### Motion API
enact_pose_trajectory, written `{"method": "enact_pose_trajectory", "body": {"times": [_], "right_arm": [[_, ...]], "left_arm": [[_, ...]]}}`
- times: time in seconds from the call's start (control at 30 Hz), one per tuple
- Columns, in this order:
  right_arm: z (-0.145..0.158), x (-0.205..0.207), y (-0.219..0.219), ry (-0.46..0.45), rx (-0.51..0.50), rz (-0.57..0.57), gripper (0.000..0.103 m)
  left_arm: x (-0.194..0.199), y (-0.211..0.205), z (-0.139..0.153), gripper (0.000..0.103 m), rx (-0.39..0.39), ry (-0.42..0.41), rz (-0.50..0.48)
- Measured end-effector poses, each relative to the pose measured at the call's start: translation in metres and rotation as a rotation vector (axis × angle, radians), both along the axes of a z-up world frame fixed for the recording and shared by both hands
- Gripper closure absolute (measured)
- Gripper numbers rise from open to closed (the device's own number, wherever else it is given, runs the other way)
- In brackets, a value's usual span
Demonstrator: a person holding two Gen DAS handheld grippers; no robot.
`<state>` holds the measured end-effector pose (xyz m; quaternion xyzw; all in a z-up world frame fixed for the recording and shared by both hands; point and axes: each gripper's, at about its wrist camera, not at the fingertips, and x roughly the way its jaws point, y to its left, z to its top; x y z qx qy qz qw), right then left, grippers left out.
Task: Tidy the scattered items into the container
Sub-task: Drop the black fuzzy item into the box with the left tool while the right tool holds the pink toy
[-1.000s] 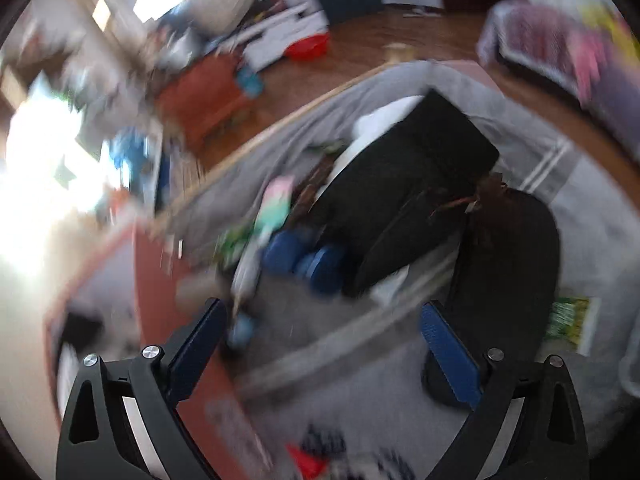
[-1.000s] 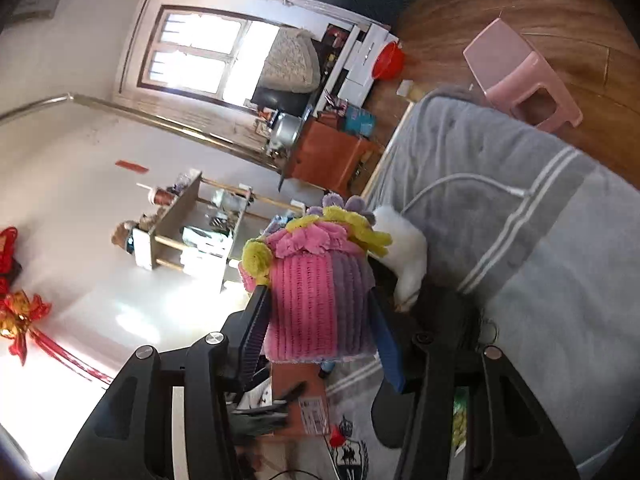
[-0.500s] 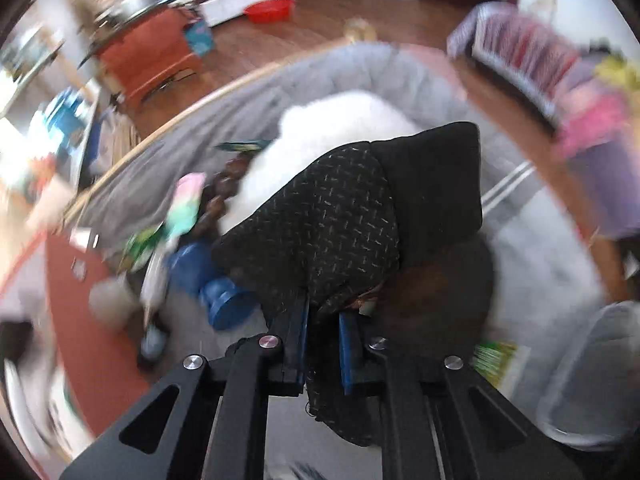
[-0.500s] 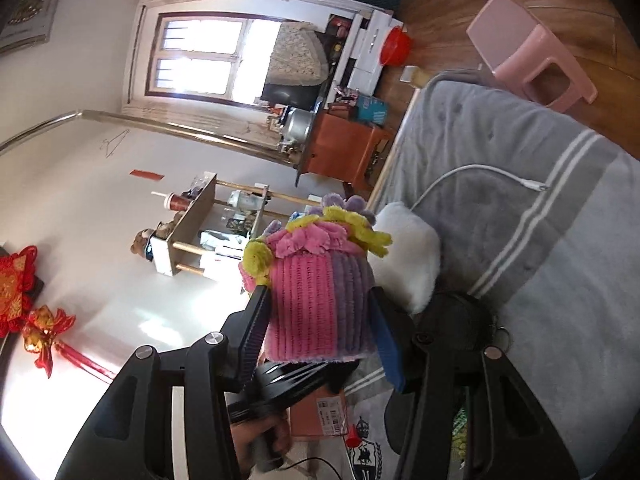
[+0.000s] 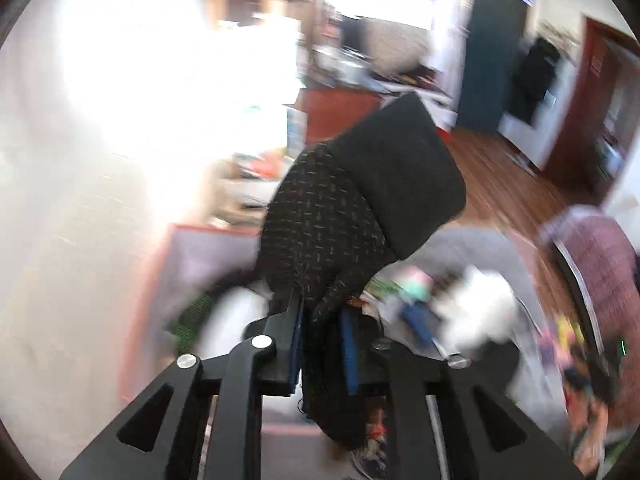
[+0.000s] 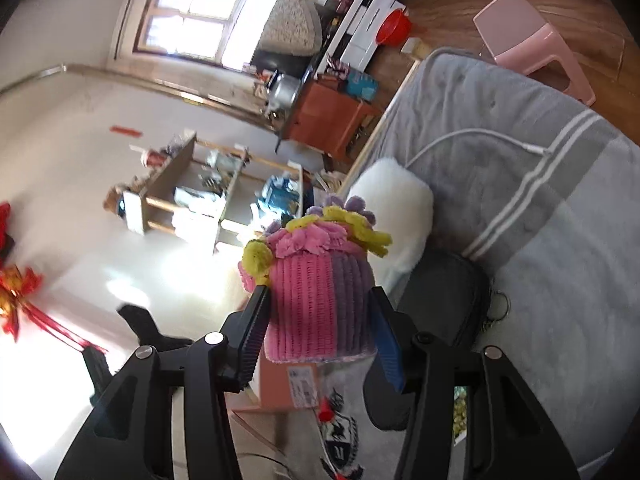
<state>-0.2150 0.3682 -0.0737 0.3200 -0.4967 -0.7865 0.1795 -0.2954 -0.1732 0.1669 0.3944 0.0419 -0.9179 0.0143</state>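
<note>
My left gripper point(image 5: 322, 344) is shut on a black fabric glove point(image 5: 360, 216) and holds it up in the air, above the grey bed point(image 5: 472, 248). A white fluffy item point(image 5: 480, 312) and small blurred items lie on the bed below. My right gripper point(image 6: 320, 340) is shut on a pink and purple knitted hat point(image 6: 320, 300) with yellow flowers, held high over the grey striped bed point(image 6: 540, 240). A white fluffy item point(image 6: 396, 216) and a dark pouch point(image 6: 452, 288) lie beyond the hat. A pink box point(image 6: 288, 384) sits under the hat.
A white cable point(image 6: 472, 136) lies on the bed. A pink stool point(image 6: 532, 44) stands on the wooden floor. An orange cabinet point(image 6: 332, 120) and a shelf point(image 6: 192, 192) stand by the wall. A purple patterned basket point(image 5: 600, 264) is at the right.
My left gripper shut on the black glove and lifted it off the bed, swinging toward the wall. My right gripper kept hold of the knitted hat and barely moved.
</note>
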Motion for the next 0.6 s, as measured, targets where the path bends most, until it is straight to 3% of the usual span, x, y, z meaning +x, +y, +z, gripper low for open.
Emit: {"method": "enact_pose_trajectory", "body": {"times": [0.03,0.07,0.13,0.2,0.33,0.47,0.53,0.6], "right_arm": [[0.000,0.000,-0.004,-0.003,0.006,0.009,0.055],[0.000,-0.001,-0.009,-0.005,0.015,0.022,0.055],[0.001,-0.002,-0.016,-0.009,0.036,0.041,0.055],[0.007,-0.002,-0.026,-0.001,0.065,0.064,0.055],[0.030,-0.004,-0.057,0.052,0.103,0.131,0.055],[0.061,-0.015,-0.127,0.118,0.094,0.249,0.055],[0.077,-0.029,-0.172,0.132,0.080,0.312,0.055],[0.094,-0.044,-0.215,0.163,0.089,0.376,0.055]], "left_arm": [[-0.015,-0.023,-0.003,0.028,-0.002,-0.025,0.009],[-0.036,-0.043,-0.013,0.002,-0.013,-0.107,0.023],[-0.061,-0.078,-0.036,0.002,-0.041,-0.267,0.092],[-0.056,-0.101,-0.043,0.002,-0.058,-0.309,0.185],[-0.002,-0.115,-0.037,0.002,0.099,-0.203,0.330],[0.043,-0.093,-0.065,0.001,0.440,-0.072,0.371],[0.049,-0.081,-0.086,0.001,0.495,-0.039,0.388],[0.038,-0.071,-0.101,0.001,0.445,-0.069,0.407]]}}
